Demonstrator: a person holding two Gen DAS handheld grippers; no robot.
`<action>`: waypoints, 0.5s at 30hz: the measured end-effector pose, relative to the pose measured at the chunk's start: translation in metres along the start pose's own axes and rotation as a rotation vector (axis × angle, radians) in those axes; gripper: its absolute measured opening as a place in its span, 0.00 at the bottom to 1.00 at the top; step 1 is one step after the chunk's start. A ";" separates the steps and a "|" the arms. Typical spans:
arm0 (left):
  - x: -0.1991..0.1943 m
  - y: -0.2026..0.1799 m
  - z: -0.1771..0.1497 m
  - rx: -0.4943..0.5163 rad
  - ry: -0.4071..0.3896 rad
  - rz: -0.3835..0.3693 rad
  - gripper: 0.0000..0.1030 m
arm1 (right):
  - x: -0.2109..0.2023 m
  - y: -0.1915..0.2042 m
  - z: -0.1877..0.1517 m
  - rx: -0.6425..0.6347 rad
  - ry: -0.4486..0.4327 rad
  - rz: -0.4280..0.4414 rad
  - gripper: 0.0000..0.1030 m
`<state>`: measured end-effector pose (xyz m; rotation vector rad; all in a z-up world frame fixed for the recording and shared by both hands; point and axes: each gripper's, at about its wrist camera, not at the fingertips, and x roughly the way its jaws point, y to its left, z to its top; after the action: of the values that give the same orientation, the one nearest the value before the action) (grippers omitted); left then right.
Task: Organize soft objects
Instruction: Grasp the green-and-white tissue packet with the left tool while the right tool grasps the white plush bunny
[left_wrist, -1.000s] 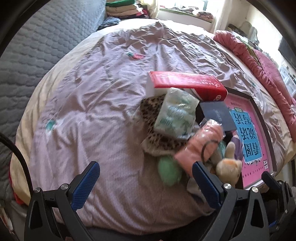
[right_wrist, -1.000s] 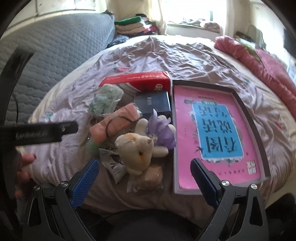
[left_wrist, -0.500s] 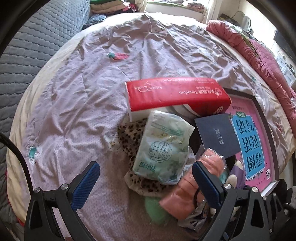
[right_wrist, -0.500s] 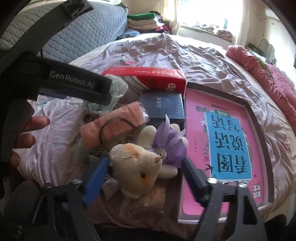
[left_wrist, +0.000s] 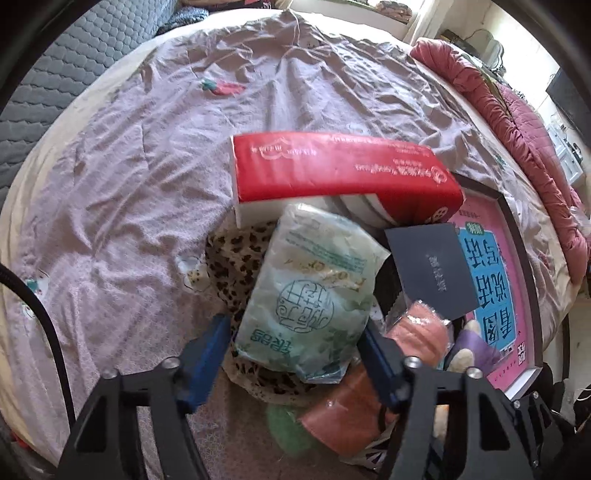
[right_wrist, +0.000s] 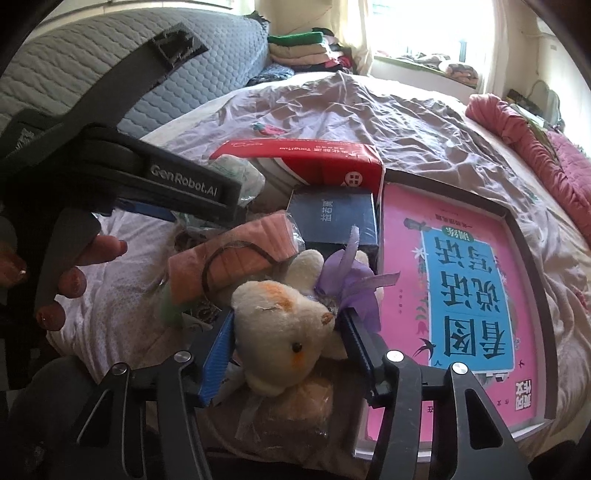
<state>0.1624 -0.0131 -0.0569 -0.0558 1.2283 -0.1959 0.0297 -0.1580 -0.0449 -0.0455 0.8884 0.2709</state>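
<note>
my left claw (left_wrist: 295, 350) had narrowed from its wide spread of a second before, and its blue pads sat against both sides of the pale green tissue pack (left_wrist: 308, 295), pinching its near end. the pack lay on a leopard-print cloth (left_wrist: 236, 258), just below the red tissue box (left_wrist: 343, 173) and beside the dark blue box (left_wrist: 432, 269). a second earlier this claw had hung back from the heap; half a second earlier it had drawn close with the pack between open pads; now the pads touched, though i could not tell how firmly.

my right claw (right_wrist: 288, 347) had closed in the same way on the cream plush rabbit (right_wrist: 284, 332), one pad at each cheek, where before it stood wide and short of the toy. the rabbit rested on a crinkly wrapped bundle (right_wrist: 295, 406), with the purple ribbon flower (right_wrist: 354, 284) touching its ear, the peach packet (right_wrist: 232, 254) just behind, and the pink picture book in its frame (right_wrist: 469, 295) alongside.

i judged both soft things were gripped but not yet lifted from the purple bedsheet (left_wrist: 147, 166). the sorting seemed to have only begun; the ribbon might snag when i raised the rabbit.
</note>
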 end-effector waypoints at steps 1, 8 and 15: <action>0.001 0.000 -0.001 0.000 0.000 -0.007 0.57 | -0.001 -0.001 0.000 0.004 -0.001 0.004 0.57; -0.014 0.003 -0.006 -0.003 -0.024 -0.072 0.56 | -0.010 -0.003 0.002 0.007 -0.024 0.029 0.49; -0.040 0.020 -0.015 -0.042 -0.065 -0.082 0.56 | -0.020 -0.004 0.003 0.019 -0.053 0.054 0.48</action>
<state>0.1382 0.0151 -0.0276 -0.1485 1.1666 -0.2380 0.0210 -0.1657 -0.0277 0.0031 0.8399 0.3124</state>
